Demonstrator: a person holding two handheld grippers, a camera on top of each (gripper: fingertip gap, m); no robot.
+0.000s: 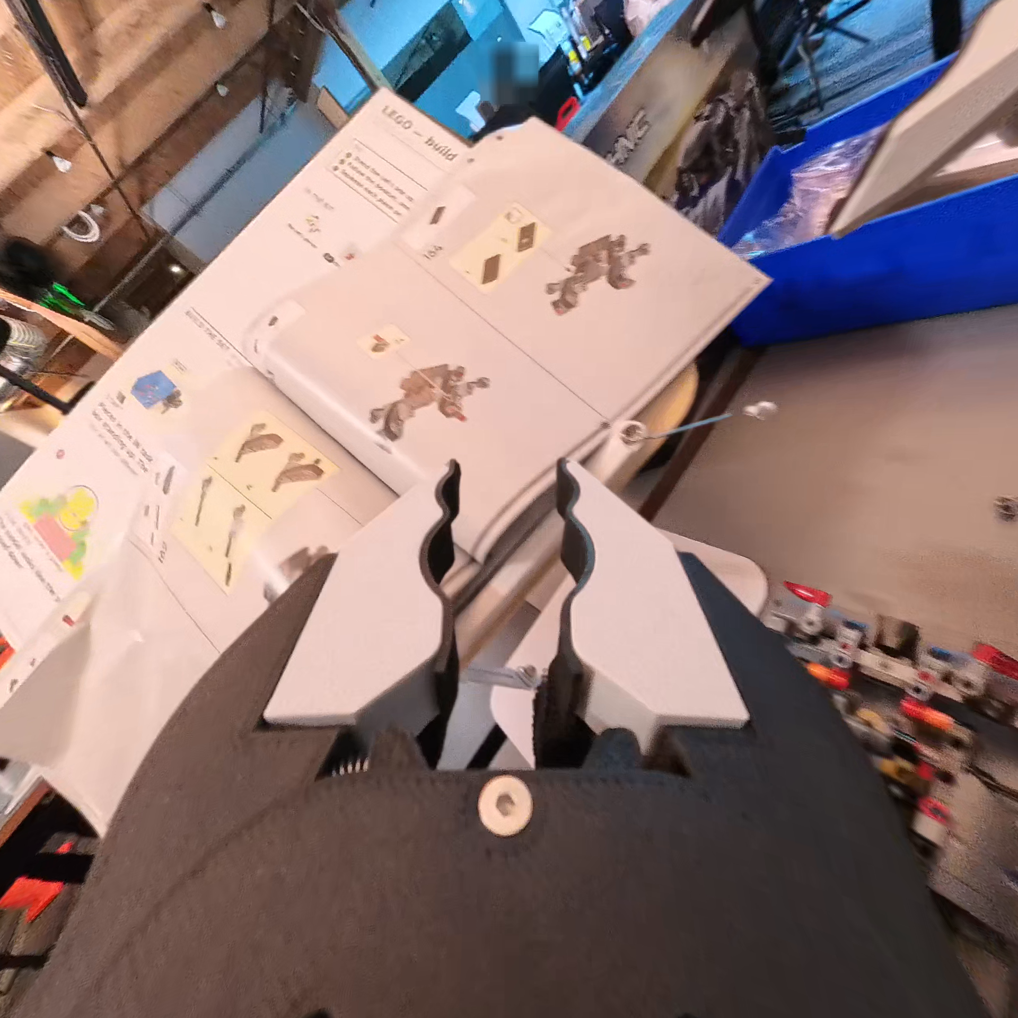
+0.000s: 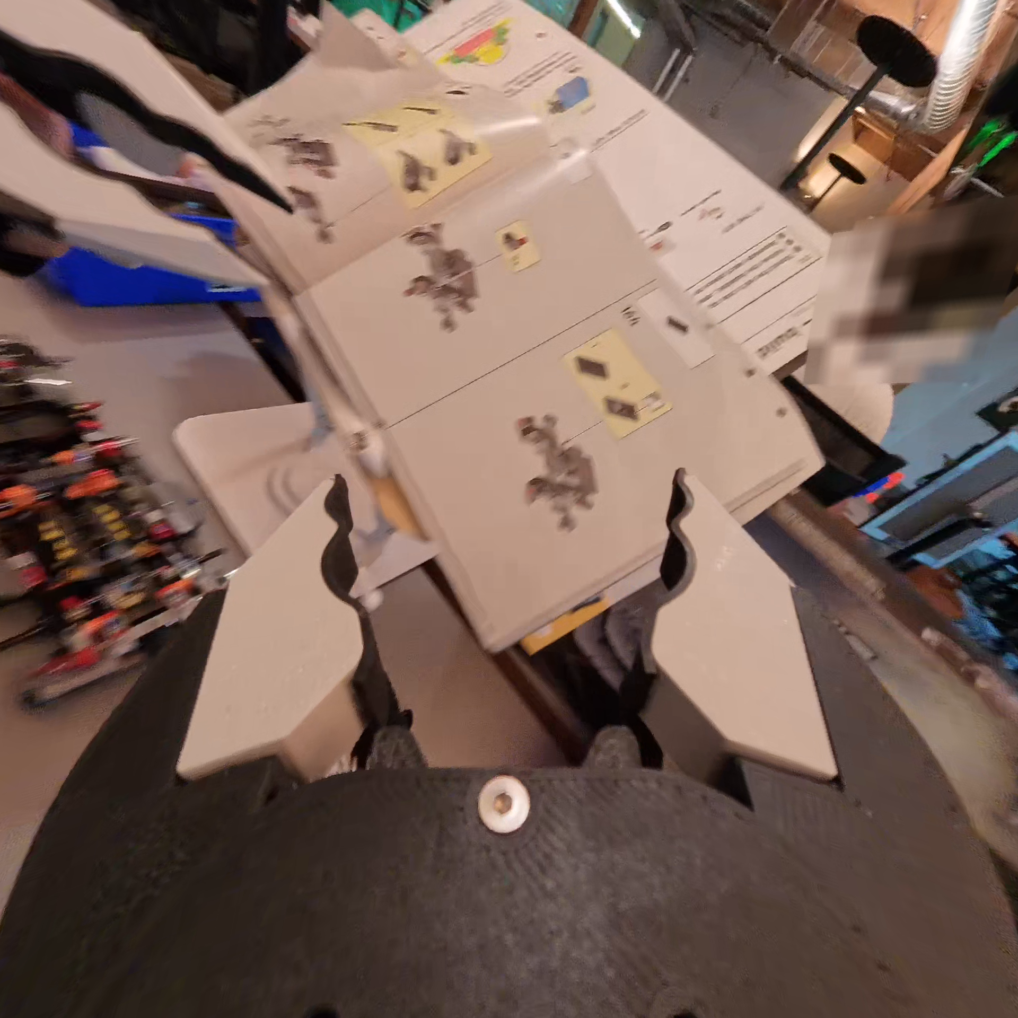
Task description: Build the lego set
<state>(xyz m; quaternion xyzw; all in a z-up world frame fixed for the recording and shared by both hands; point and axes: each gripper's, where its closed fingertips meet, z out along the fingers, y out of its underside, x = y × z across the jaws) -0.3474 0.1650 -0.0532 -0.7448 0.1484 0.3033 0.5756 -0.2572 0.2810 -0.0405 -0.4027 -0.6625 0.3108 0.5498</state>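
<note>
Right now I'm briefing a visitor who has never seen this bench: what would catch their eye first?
The open instruction booklet propped on a stand dominates both views, its pages showing grey model diagrams and yellow part boxes. Both grippers face it empty, the left gripper with a narrower gap than the right gripper. A blurred spread of red, orange and black lego pieces lies on the table left of the right gripper, and a blue bin sits behind the booklet.

Grey tabletop [image 1: 859,474] in the foreground, a blue bin [image 1: 881,275] at its far edge. Behind, wooden wall panelling [image 1: 126,82] with small lamps, a silver flexible duct [image 2: 958,60], cluttered shelving under cold blue light [image 1: 440,49].
</note>
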